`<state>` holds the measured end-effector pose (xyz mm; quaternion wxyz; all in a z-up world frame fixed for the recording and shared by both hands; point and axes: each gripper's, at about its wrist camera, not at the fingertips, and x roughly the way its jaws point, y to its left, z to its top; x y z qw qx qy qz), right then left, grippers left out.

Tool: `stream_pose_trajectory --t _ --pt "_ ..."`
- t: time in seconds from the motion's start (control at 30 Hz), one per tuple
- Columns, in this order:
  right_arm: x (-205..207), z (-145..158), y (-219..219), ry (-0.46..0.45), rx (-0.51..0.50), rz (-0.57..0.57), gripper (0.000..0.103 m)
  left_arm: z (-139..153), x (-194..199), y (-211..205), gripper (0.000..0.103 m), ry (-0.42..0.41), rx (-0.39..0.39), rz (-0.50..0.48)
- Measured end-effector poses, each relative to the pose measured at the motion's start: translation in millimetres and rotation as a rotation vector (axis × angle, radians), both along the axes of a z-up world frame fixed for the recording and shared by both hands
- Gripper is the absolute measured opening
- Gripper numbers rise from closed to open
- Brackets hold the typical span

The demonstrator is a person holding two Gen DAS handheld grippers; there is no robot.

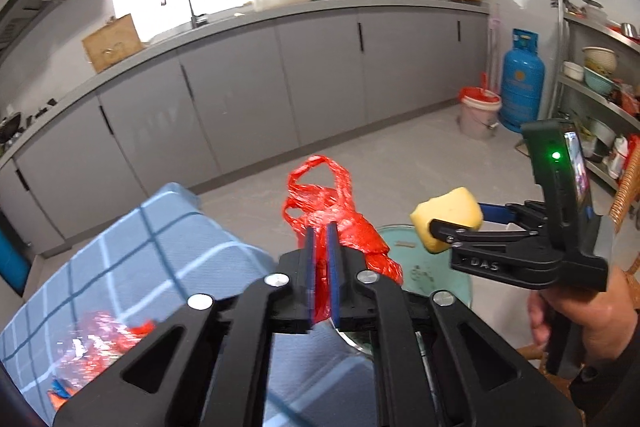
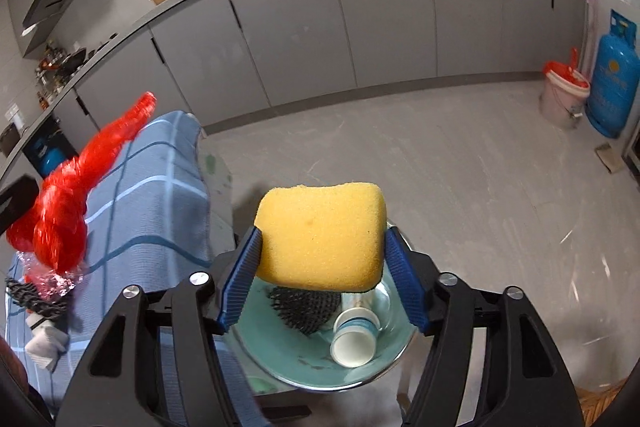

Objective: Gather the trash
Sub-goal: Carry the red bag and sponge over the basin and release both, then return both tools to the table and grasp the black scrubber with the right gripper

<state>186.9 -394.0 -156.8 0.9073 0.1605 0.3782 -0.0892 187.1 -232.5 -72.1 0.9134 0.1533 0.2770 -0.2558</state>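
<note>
Two grippers are up and both are loaded. Our left gripper has its blue pads pressed nearly together on a crumpled red plastic bag; the bag bunches between the fingers and its looped handles stand up beyond the fingertips. From the right wrist view we see that same red bag off to the left of our right fingers, stretched out over the blue checked cloth.

Our right gripper is clamped on a yellow sponge, one ribbed blue pad pressing each short side, the sponge bulging above and ahead of the fingertips. In the left wrist view the right gripper sits to the right of our left fingers, sponge out front, with the person's right hand on its grip.

Directly below the right fingers we have a teal basin. Inside it lie a black mesh scrubber and a tipped white paper cup, touching each other, just under the sponge. Left of the left fingers, on the cloth, more red and clear wrapping lies blurred.
</note>
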Motion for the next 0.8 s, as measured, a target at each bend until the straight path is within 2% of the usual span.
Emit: stream_pose_trajectory --t 0.03,0.07,0.1,0.2,0.3,0.33,0.5,0.8 --pt "0 -3 -4 0.000 0.002 -0.014 0.084 -4 1 -2 0.059 -0.003 0.006 0.010" --pt "-2 -8 -10 0.004 0.007 -0.035 0.084 -8 1 -3 0.069 -0.017 0.009 0.029" --pt "-4 -11 -13 0.011 0.011 -0.047 0.084 -9 2 -4 0.072 -0.026 0.013 0.043" --pt "-10 -18 -18 0.019 0.027 -0.070 0.085 -17 8 -3 0.072 -0.017 0.048 0.071" --pt "-18 -20 -17 0.019 0.048 -0.082 0.087 -18 11 4 0.076 -0.003 0.059 0.098" --pt "-21 -20 -16 0.018 0.054 -0.089 0.089 -17 10 8 0.081 -0.005 0.059 0.103" --pt "-41 -22 -12 0.008 0.101 -0.114 0.091 -12 -1 25 0.088 -0.032 0.082 0.131" --pt "-57 -16 22 0.018 0.115 -0.078 0.092 2 -28 76 0.091 -0.077 0.088 0.197"
